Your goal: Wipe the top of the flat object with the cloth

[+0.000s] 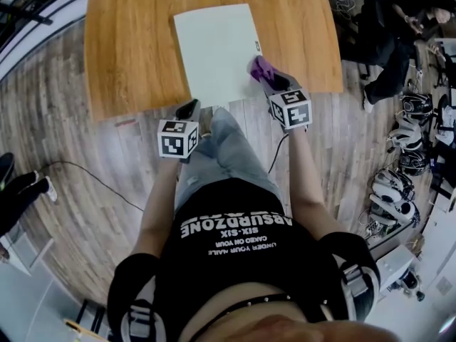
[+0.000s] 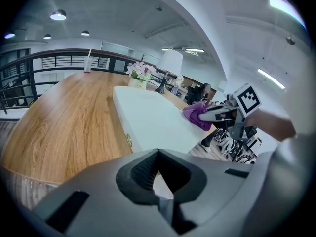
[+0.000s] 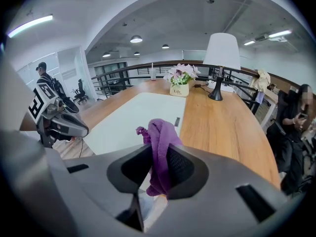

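The right tool (image 3: 157, 166) is clamped on the purple cloth (image 3: 159, 137) at the white flat panel's (image 1: 214, 48) right edge, the cloth's lower end hidden behind the jaws. The left tool (image 2: 157, 177), jaws together and empty, is by the panel's near edge on the wooden bench (image 1: 128, 48).

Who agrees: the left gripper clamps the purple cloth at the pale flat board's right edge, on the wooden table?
One slip: the right gripper, not the left, clamps the purple cloth; the right gripper view shows it pinched between those jaws. The pale flat board, its right edge and the wooden table stand as stated.
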The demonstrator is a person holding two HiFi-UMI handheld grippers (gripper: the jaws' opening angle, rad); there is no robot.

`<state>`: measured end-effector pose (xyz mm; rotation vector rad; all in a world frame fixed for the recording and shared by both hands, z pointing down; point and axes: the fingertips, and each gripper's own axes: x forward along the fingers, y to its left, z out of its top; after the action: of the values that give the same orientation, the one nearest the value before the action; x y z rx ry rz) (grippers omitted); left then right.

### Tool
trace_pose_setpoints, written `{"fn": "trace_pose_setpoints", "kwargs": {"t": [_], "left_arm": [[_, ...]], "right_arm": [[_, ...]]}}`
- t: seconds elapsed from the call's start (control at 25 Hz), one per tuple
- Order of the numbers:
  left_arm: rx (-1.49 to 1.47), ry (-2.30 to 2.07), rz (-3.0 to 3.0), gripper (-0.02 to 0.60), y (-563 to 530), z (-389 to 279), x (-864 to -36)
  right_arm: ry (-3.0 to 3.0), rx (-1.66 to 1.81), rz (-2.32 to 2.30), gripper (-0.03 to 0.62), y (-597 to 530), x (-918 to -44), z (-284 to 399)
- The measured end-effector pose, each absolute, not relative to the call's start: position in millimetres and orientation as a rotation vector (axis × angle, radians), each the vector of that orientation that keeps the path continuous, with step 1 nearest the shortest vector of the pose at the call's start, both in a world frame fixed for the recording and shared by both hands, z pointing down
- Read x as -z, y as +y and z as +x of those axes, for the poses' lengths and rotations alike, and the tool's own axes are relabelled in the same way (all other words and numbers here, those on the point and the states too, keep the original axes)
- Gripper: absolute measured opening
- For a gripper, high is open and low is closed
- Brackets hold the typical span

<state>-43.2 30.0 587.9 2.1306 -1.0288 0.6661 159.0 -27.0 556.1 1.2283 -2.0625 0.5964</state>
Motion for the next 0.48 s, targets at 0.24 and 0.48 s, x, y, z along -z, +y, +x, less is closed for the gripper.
{"fn": "trace_pose_setpoints", "kwargs": {"t": [0.24, 0.48], "left_arm": [[-0.644, -1.038, 2.129, 0.011, 32, -44, -586], [-0.617, -1.049, 2.123, 0.011, 33, -45, -586]], "right_arm": [[-2.044, -0.619, 1.230, 0.094, -2, -555, 159], [-2.033, -0.607, 1.240, 0.094, 9, -556, 160]]}}
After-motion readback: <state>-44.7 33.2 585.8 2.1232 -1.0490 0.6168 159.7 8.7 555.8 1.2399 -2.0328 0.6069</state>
